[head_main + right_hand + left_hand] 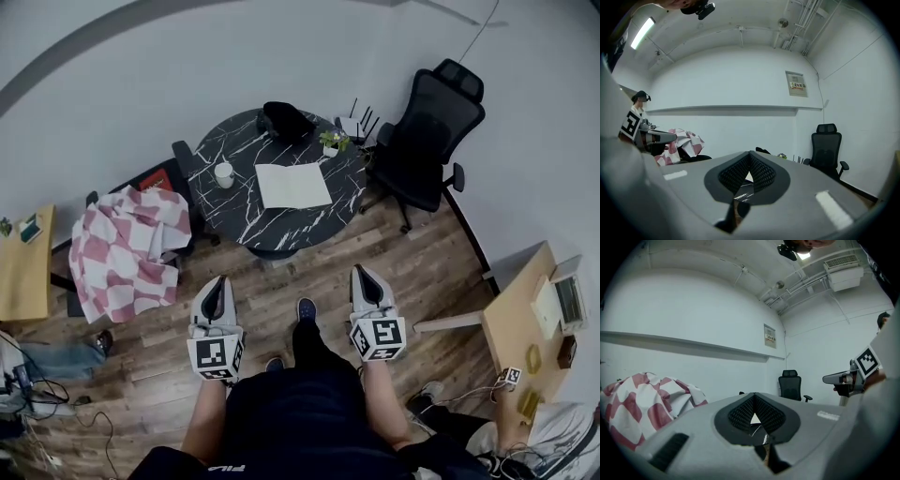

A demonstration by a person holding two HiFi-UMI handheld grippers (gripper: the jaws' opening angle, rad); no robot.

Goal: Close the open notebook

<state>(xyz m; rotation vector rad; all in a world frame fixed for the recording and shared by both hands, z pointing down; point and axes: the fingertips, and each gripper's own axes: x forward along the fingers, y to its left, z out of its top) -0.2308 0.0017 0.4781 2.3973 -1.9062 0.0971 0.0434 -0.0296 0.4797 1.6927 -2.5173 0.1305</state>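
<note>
Wooden floor surrounds a round black marbled surface (234, 216). On it the open notebook (292, 186) lies flat, its white spread running wide across the person's front. It sits straight ahead of both tools, well apart from them and about midway between their lines. The left tool (217, 281) and right tool (365, 272) point towards it, each with jaws pressed together on nothing. Neither looks plainly nearer; both would need to travel forward first.

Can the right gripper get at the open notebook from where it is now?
Probably not yet: the right gripper hangs over the floor, short of the table, with the notebook lying mid-table. The near edge looks unobstructed, so a step forward should do.
</note>
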